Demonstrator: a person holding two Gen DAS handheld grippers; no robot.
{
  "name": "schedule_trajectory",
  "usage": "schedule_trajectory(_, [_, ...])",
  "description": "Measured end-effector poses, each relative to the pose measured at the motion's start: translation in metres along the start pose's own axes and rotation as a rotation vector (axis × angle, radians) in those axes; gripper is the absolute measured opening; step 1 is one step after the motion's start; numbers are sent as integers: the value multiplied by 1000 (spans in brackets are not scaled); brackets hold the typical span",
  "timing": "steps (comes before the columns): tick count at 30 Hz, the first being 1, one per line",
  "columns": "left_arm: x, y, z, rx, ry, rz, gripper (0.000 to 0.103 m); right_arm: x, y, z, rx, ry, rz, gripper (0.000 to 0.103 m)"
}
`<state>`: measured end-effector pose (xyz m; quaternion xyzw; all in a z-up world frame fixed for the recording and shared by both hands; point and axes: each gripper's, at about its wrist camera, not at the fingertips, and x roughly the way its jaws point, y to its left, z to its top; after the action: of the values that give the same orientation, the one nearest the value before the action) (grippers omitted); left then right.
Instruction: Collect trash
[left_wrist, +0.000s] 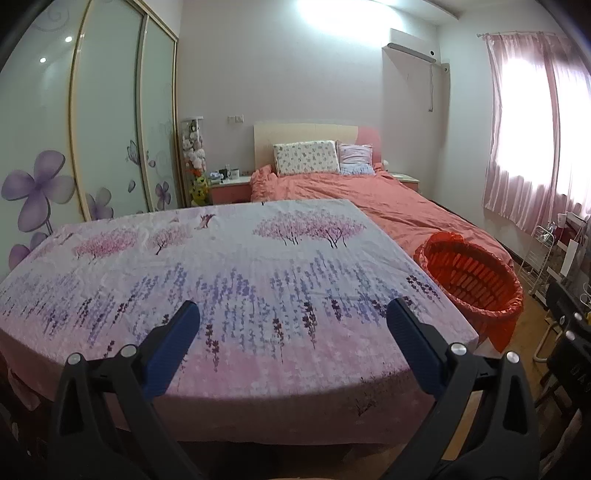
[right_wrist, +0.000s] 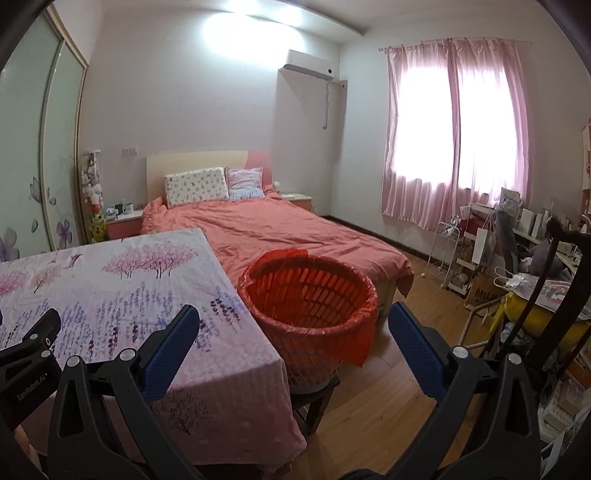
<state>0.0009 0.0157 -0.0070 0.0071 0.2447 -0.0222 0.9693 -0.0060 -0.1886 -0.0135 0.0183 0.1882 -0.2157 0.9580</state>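
no trash can be seen anywhere on the worktop (left_wrist: 229, 280), whose floral cloth lies bare in both views, so a mistaken target is the chief risk: a fold of the cloth could be pinched and dragged instead of litter. the left claw (left_wrist: 293, 345) is held wide apart over the near edge of the worktop, nothing between its blue fingers (left_wrist: 173, 350). the right claw (right_wrist: 293, 347) is likewise spread wide and carries nothing; it is aimed at the red-lined basket (right_wrist: 308, 291), which is seen at about 12 o'clock in the right wrist view and at 3 o'clock in the left. the basket appears to be perched on a small dark stool (right_wrist: 317, 397) just beside the worktop's right edge, so a sideways knock could tip it. the basket's inside looks empty as far as can be told. open floor (right_wrist: 384, 398) is offered at 5 o'clock of the basket, while the bed (right_wrist: 280, 229) closes off the far side and clutter crowds the right wall.
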Motion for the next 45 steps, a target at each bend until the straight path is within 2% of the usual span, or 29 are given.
schedule_trajectory(7, [10, -4, -4, -5, 53, -15, 99, 8, 1, -10, 16, 74, -25, 101])
schedule_trajectory(15, [17, -5, -6, -21, 91, -14, 99, 13, -6, -14, 34, 116, -37, 101])
schedule_trajectory(45, [16, -14, -8, -14, 107, -18, 99, 13, -11, -15, 47, 138, -16, 101])
